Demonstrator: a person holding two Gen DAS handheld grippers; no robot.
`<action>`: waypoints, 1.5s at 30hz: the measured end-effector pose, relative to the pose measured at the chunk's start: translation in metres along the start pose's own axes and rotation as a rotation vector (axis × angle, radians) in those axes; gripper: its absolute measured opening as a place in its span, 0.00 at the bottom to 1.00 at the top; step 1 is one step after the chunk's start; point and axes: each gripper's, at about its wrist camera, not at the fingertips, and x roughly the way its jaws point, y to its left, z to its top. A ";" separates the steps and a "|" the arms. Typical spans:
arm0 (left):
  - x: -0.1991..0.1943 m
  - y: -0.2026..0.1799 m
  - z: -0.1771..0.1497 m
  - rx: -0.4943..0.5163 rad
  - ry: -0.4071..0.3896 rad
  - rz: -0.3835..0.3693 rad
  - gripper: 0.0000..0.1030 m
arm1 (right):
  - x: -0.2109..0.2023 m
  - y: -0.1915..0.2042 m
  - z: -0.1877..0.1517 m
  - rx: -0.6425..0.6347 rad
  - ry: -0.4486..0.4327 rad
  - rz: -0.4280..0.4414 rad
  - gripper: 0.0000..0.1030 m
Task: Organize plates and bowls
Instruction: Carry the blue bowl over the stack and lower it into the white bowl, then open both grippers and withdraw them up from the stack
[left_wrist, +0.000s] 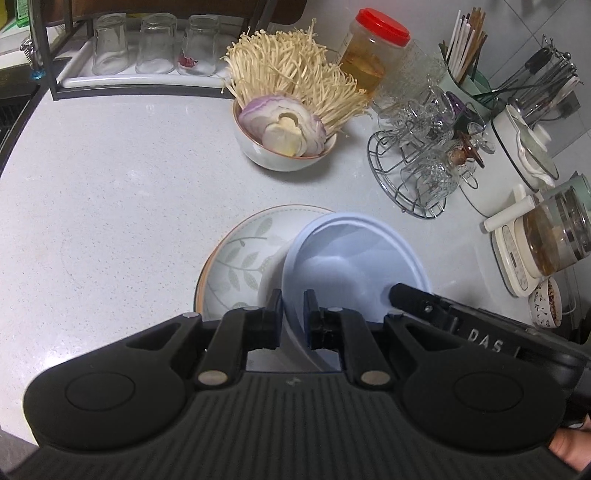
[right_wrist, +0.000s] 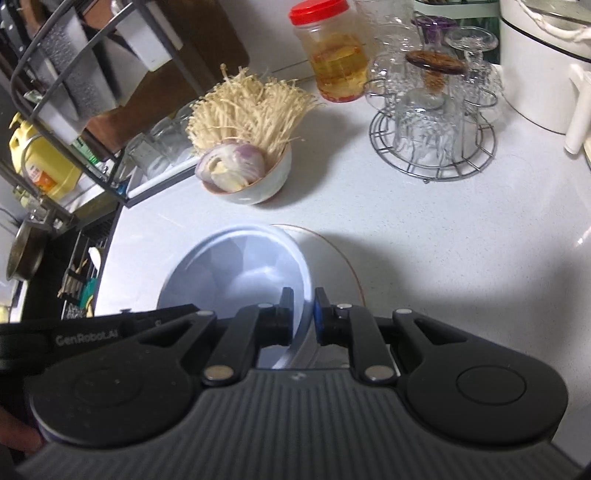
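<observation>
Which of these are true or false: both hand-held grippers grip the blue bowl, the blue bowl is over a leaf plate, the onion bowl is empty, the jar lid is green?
1. Both the left hand-held gripper and the right hand-held gripper grip the blue bowl by its rim. True.
2. The blue bowl is over a leaf plate. True.
3. The onion bowl is empty. False: it holds cut onion and enoki mushrooms.
4. The jar lid is green. False: it is red.
</observation>
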 end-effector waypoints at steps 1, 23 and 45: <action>0.000 0.001 0.000 -0.004 0.002 0.000 0.22 | 0.000 0.000 0.000 0.005 -0.002 -0.008 0.15; -0.110 -0.022 0.015 0.324 -0.196 -0.047 0.34 | -0.104 0.023 0.000 0.042 -0.346 -0.097 0.40; -0.217 -0.092 -0.116 0.271 -0.384 -0.053 0.34 | -0.228 0.007 -0.067 -0.106 -0.478 0.009 0.40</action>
